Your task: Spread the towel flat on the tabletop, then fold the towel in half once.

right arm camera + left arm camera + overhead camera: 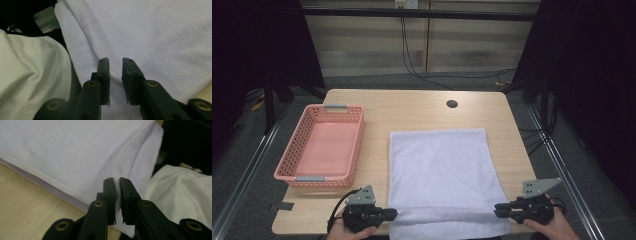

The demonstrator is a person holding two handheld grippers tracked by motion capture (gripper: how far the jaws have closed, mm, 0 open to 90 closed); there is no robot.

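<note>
A white towel (442, 170) lies flat on the right half of the wooden table (412, 107), its near end hanging toward the front edge. At the towel's near left edge my left gripper (394, 214) points right. In the left gripper view its jaws (118, 181) are shut on a raised pinch of the towel (75, 150). My right gripper (497, 209) points left at the near right edge. In the right gripper view (115, 61) its jaws stand apart over the towel (150, 30), with a low ridge of cloth in the gap and the pads not pressing it.
A pink perforated basket (357, 145) stands on the left of the table with nothing inside. A round cable hole (452, 104) sits near the far edge. The person's white garment (180, 190) (30, 70) is close behind the table's front edge.
</note>
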